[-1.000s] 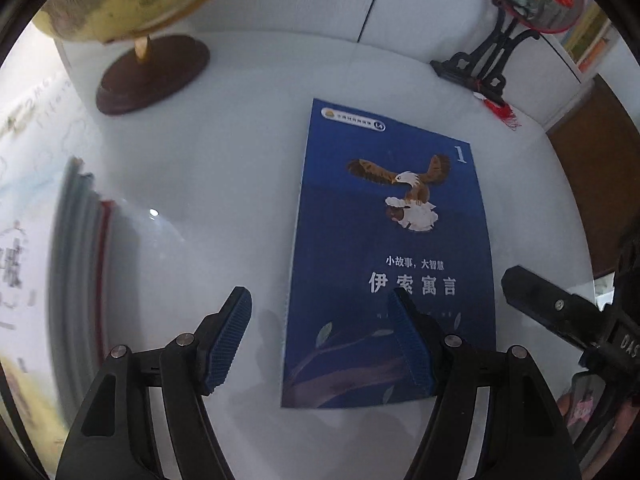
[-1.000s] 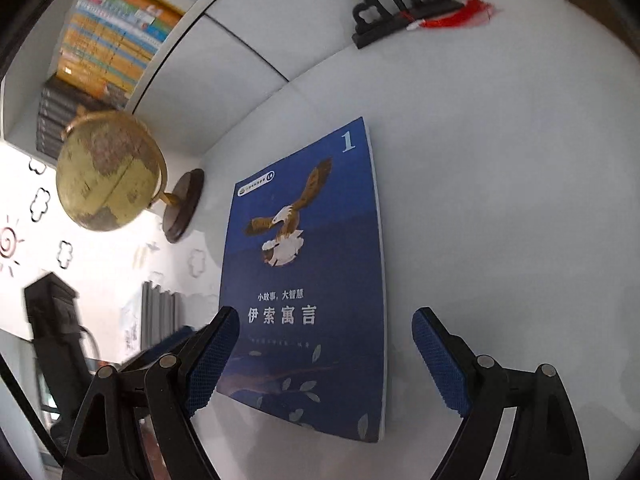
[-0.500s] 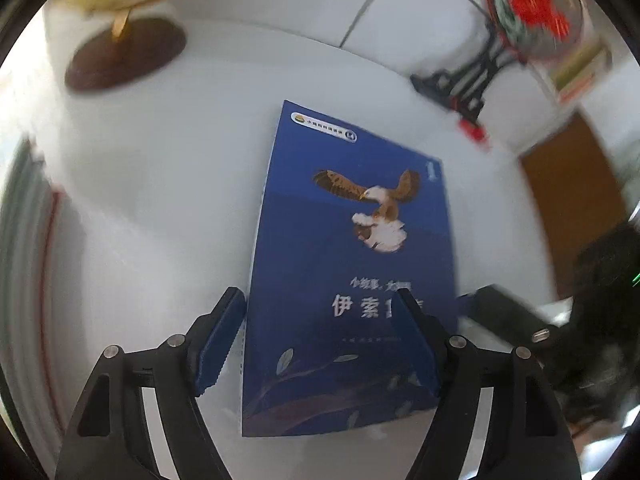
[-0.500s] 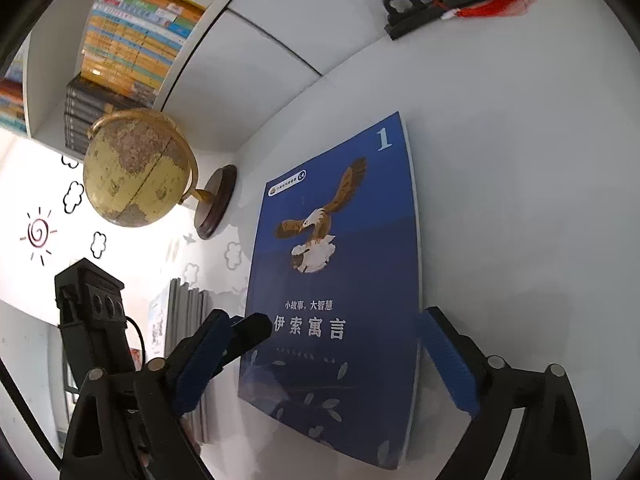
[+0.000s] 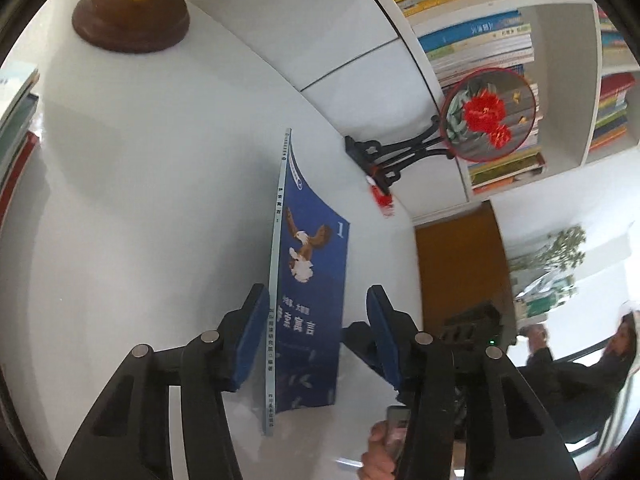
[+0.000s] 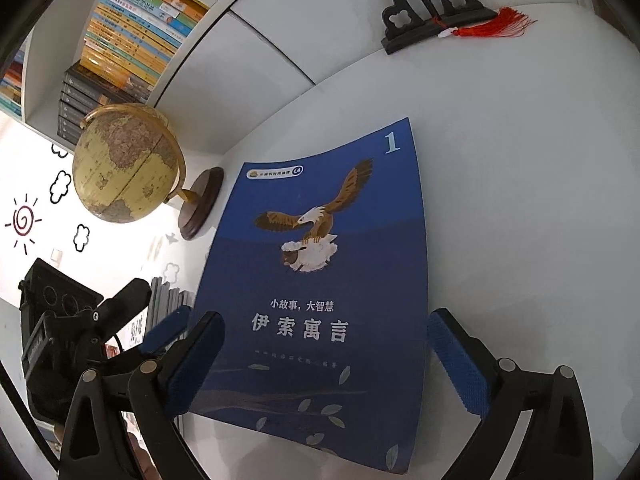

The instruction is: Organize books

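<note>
Book with the eagle cover tips up on its spine on the white tabletop, between my left gripper jaws as they close, not yet clamped; my right gripper jaws spread wider, empty. A late pinch lets it flop.

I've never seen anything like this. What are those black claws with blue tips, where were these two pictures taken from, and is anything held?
No robot: a person carries a hand-held gripper in each hand, each with a camera looking along its two fingers. One picture comes from the left hand-held gripper, its jaws closing around the blue book, not yet gripping; the other from the right hand-held gripper, jaws opening, clear of the book. A globe shares the white table.
</note>
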